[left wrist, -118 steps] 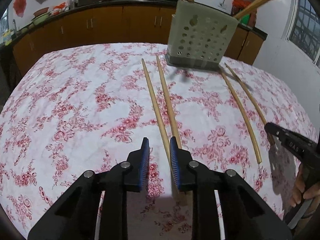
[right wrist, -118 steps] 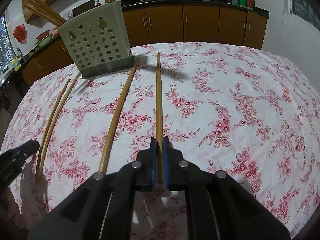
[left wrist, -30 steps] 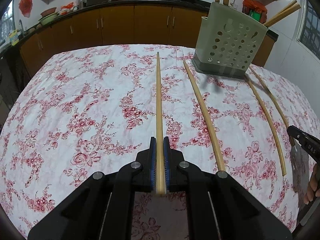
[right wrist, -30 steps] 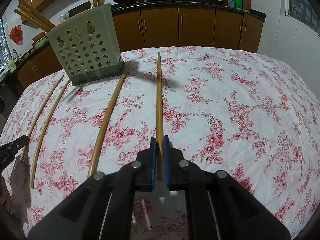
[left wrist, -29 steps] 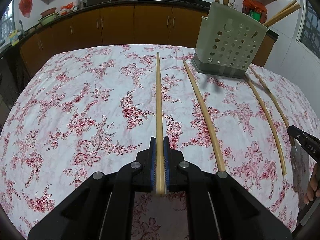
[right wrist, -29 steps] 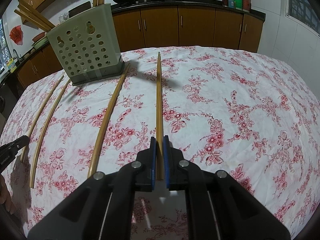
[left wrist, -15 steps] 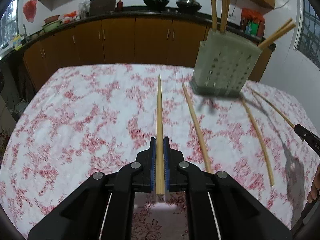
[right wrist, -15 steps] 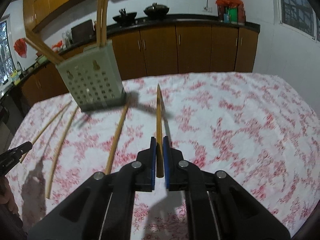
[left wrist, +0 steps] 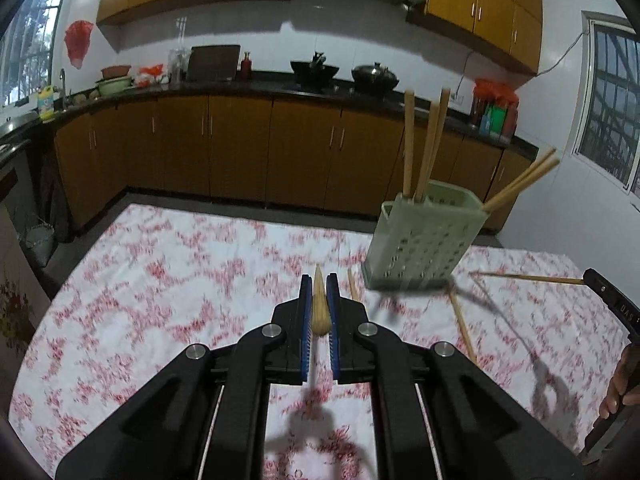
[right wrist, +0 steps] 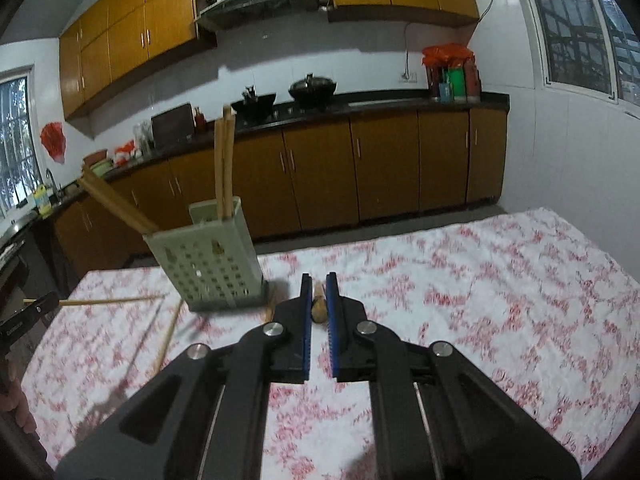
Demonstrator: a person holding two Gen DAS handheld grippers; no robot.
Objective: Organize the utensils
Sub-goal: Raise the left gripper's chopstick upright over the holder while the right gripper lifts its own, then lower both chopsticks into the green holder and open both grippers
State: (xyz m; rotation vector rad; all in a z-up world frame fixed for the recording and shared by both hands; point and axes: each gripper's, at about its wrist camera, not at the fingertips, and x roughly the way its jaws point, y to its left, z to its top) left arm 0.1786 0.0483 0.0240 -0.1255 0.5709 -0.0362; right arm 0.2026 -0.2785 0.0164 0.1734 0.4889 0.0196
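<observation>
My left gripper [left wrist: 319,300] is shut on a long wooden chopstick [left wrist: 319,304], seen end-on and held above the table. My right gripper [right wrist: 318,300] is shut on another wooden chopstick [right wrist: 318,305], also lifted and pointing forward. The pale green perforated utensil holder [left wrist: 422,240] stands on the table with several chopsticks in it; it also shows in the right wrist view [right wrist: 208,256]. The chopstick held by the right gripper shows in the left wrist view [left wrist: 528,278], and the one held by the left gripper shows in the right wrist view [right wrist: 108,301].
A floral tablecloth [left wrist: 180,280] covers the table. Two loose chopsticks [left wrist: 462,322] lie near the holder, also seen in the right wrist view [right wrist: 166,334]. Kitchen cabinets [left wrist: 240,152] and a counter stand behind the table.
Both grippers have risen well above the table, each lifting its chopstick off the cloth. The views now look out level across the kitchen instead of down at the table.
</observation>
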